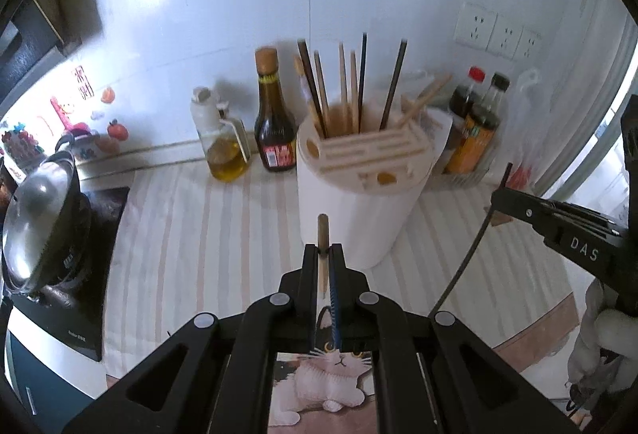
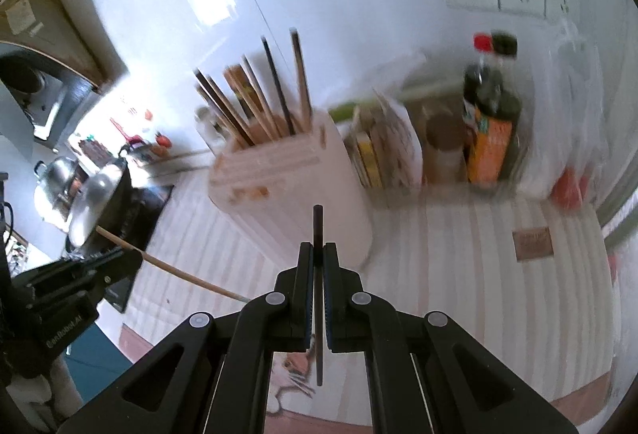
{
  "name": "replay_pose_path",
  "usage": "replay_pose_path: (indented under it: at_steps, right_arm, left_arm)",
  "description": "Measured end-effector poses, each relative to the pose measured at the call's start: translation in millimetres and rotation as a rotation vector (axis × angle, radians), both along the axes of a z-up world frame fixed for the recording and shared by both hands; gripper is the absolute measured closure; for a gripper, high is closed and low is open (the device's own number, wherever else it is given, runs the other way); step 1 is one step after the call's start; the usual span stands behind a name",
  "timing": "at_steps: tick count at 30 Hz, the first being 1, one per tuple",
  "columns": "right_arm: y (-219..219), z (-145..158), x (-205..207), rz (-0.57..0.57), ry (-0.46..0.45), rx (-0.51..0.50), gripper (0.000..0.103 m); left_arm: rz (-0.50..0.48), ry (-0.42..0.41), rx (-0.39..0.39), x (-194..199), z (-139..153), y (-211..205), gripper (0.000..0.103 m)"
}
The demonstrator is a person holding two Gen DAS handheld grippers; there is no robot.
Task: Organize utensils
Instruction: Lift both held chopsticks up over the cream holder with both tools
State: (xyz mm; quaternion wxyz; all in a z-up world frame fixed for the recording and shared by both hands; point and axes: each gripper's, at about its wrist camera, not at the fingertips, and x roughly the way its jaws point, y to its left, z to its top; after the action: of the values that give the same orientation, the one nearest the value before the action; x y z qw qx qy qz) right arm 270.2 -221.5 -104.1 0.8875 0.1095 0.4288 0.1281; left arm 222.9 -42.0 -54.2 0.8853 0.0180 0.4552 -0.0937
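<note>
The left tool (image 1: 323, 248) is clenched on a pale wooden chopstick (image 1: 322, 230), whose rounded tip stands up between the two black fingers; its slender shaft is seen from the right wrist view slanting across the striped cloth. The right tool (image 2: 318, 248) is clamped on a dark chopstick (image 2: 318, 226), a thin, straight, near-black rod that runs down between the blue-lined pads. In the left wrist view that dark rod is seen as a long thin line hanging below the right tool.

Just ahead of both tools a white cylindrical utensil holder (image 1: 359, 211) is set on the worktop (image 1: 191, 226), which is covered with a cloth of cream and pale pink stripes. The holder's top is a beige slotted insert with round holes, and in its rear well a bundle of chopsticks (image 1: 351, 87) is stood upright, some light wood, some dark.

To the holder's left a dark glass sauce bottle (image 1: 274, 123) with a tan cap and a red label is placed beside a clear oil cruet (image 1: 223, 143) of yellow liquid. To the right, dark bottles (image 1: 476, 115) are gathered in a ribbed clear tray. At far left a black pot with a domed metal lid (image 1: 36, 218) is seen on a cooker.
</note>
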Motion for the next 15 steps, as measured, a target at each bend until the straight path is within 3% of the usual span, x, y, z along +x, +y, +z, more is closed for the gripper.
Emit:
replay_pose_path:
  at_steps: [15]
  right_arm:
    - [14,132,28,0.082,-0.217,0.030,0.099]
  left_arm:
    - [-0.037,-0.141,-0.056,14,110,19,0.100]
